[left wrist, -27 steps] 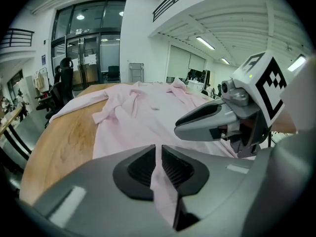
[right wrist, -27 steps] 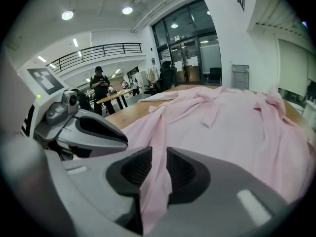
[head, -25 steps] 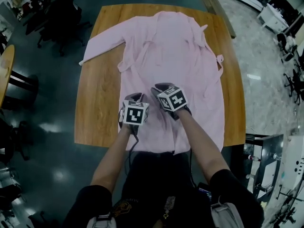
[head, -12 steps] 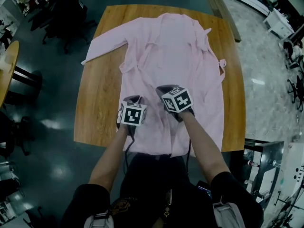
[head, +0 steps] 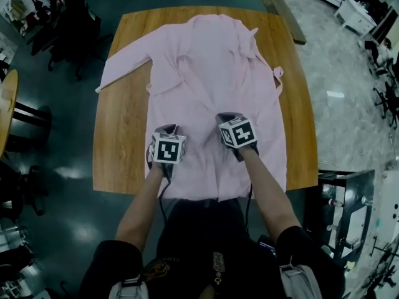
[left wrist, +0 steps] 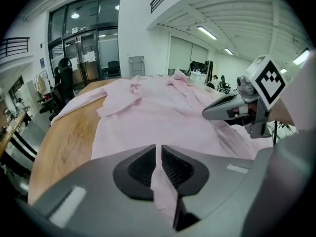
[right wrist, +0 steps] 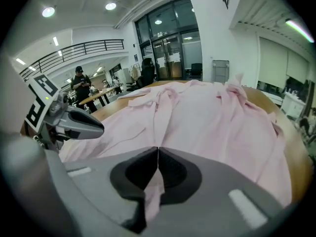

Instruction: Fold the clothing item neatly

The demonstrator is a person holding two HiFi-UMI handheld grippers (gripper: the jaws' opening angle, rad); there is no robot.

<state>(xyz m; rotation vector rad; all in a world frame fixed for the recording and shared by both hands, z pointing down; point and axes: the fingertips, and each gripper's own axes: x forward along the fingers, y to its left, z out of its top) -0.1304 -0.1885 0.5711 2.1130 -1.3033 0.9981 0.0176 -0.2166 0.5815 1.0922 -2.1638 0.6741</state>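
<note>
A pink long-sleeved garment (head: 212,67) lies spread flat on the wooden table (head: 121,142), collar at the far end and one sleeve (head: 121,64) stretched out to the left. Both grippers sit side by side on its near, lower part. My left gripper (head: 164,129) is shut on a pinch of the pink fabric (left wrist: 160,181), which runs up between its pads (left wrist: 173,167). My right gripper (head: 225,116) is shut on another fold of the fabric (right wrist: 154,189). Each gripper shows in the other's view: the right gripper (left wrist: 222,107) and the left gripper (right wrist: 81,125).
The near table edge (head: 124,190) lies just behind the grippers. A tie end of the garment (head: 277,75) lies near the table's right edge. Dark chairs (head: 68,23) stand at the far left, a round table (head: 5,98) at the left, a metal rack (head: 349,204) at the right.
My right gripper has moved to the right, away from the left one, so the gap between the two is wider. The left gripper has stayed about where it was.
</note>
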